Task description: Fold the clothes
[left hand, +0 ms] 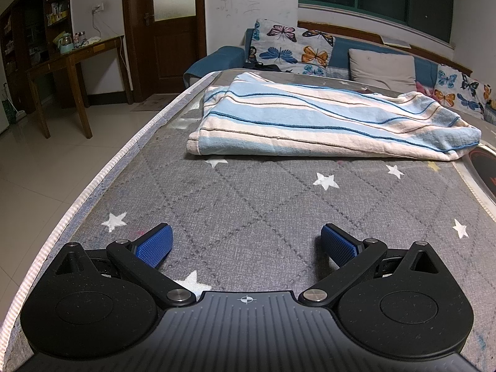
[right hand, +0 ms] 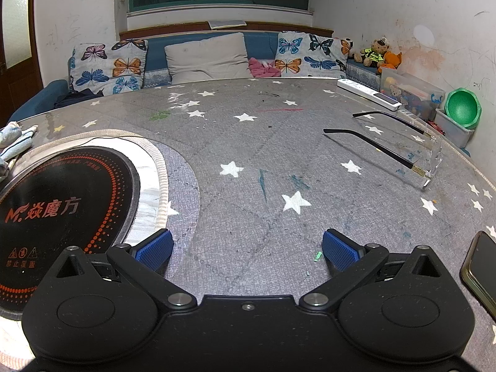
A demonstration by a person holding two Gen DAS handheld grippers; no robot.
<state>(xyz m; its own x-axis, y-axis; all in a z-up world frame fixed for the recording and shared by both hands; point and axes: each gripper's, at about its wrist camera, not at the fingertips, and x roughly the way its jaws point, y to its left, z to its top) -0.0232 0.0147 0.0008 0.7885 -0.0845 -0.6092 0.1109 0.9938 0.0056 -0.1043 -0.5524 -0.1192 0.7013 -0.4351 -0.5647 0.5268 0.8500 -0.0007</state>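
Grey star-printed worktop [left hand: 263, 204] carries the striped cloth [left hand: 325, 121], already doubled, well ahead of the left gripper [left hand: 246, 243]; soft, light and floppy, likely best pinched at its near hem corners; both grippers' jaws gape empty.

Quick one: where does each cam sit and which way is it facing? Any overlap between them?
Left wrist: sits on the left tool, low over the star-print tabletop, facing the striped cloth and sofa; open blue fingers show.
Right wrist: sits on the right tool, facing glasses, phone and sofa; open fingers show.
Shared: round black cooktop, cloth, butterfly pillows.
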